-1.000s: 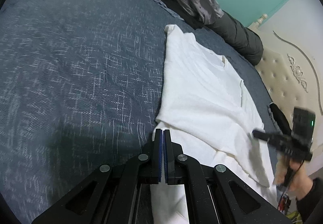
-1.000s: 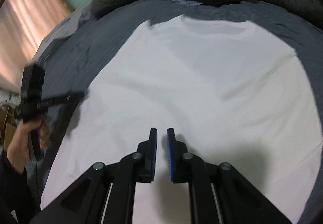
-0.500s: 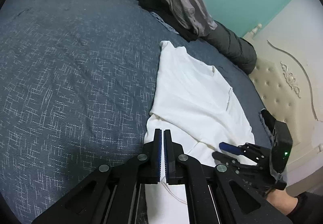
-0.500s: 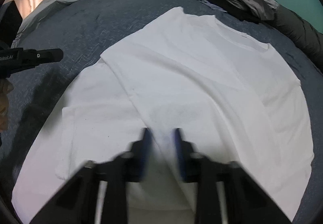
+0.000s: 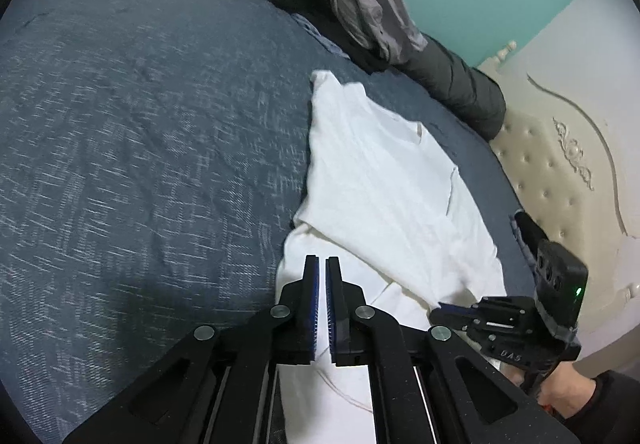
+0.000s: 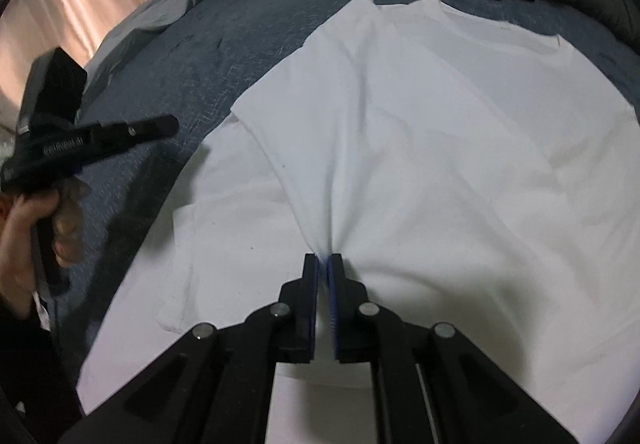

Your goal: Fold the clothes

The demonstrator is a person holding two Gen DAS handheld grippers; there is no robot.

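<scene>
Shirt: white cotton T-shirt flat on blue woven bedspread, one side folded inward | right claw pinches a tuft of fabric, we judge for the next fold | left claw parting, empty, above the hem.

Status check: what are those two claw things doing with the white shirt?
Right gripper shut, pinching white shirt. Left gripper opening, nothing between fingers. Clothes pile far off, not in the way.

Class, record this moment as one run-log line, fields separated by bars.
garment: white T-shirt on blue bedspread | right claw: pinching shirt fabric | left claw: opening, empty | stage: fold underway
</scene>
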